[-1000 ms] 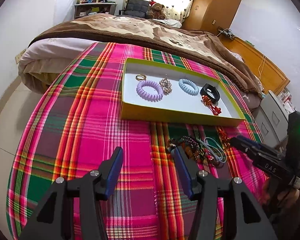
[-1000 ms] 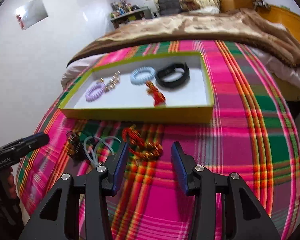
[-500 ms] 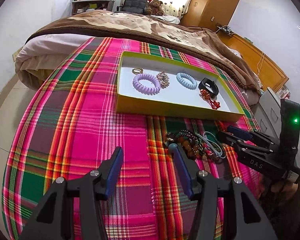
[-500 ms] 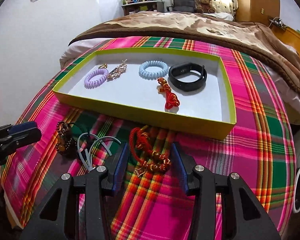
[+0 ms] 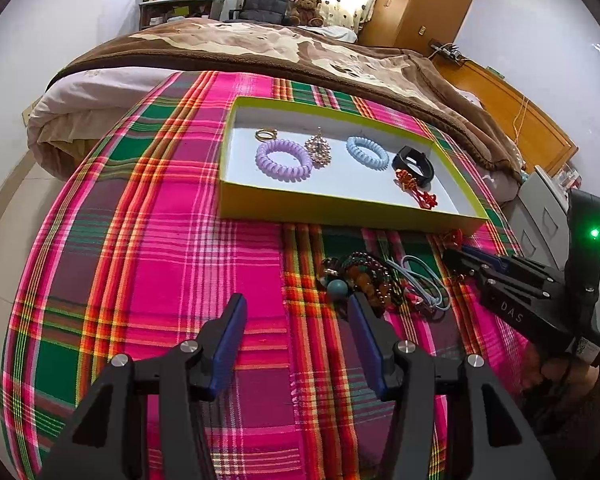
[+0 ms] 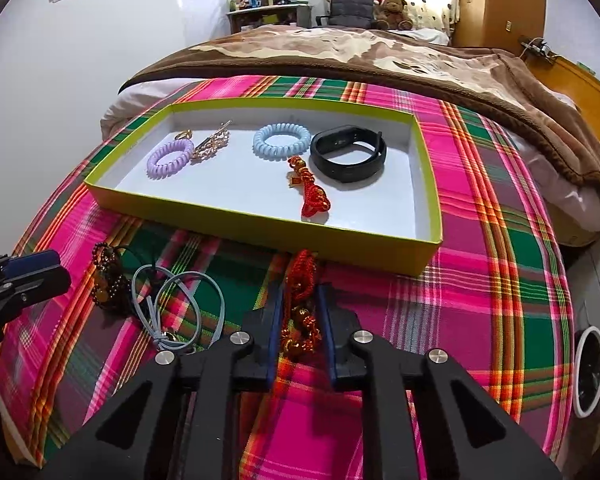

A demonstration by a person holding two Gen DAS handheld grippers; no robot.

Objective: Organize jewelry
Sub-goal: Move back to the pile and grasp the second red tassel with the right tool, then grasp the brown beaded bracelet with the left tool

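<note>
A yellow-green tray (image 6: 260,228) (image 5: 340,212) on the plaid cloth holds a purple coil tie (image 6: 168,158), a blue coil tie (image 6: 282,140), a black wristband (image 6: 348,152), a gold brooch (image 6: 212,144) and a red knot charm (image 6: 312,192). In front of the tray lies a red cord bracelet (image 6: 302,268) with gold beads. My right gripper (image 6: 300,292) (image 5: 472,264) is closing, and its pads press on that cord. Left of it lie light blue elastic ties (image 6: 180,304) (image 5: 420,280) and a dark bead bracelet (image 6: 108,276) (image 5: 364,276). My left gripper (image 5: 296,304) (image 6: 20,276) hangs open beside the beads, holding nothing.
The plaid cloth (image 5: 160,260) covers a round surface that drops off at its edges. Behind it is a bed with a brown blanket (image 5: 280,52). A grey cabinet (image 5: 540,216) stands to the right.
The right gripper's jaws have gone from wide apart to closed around the red cord bracelet. The left gripper has stayed open and hardly moved.
</note>
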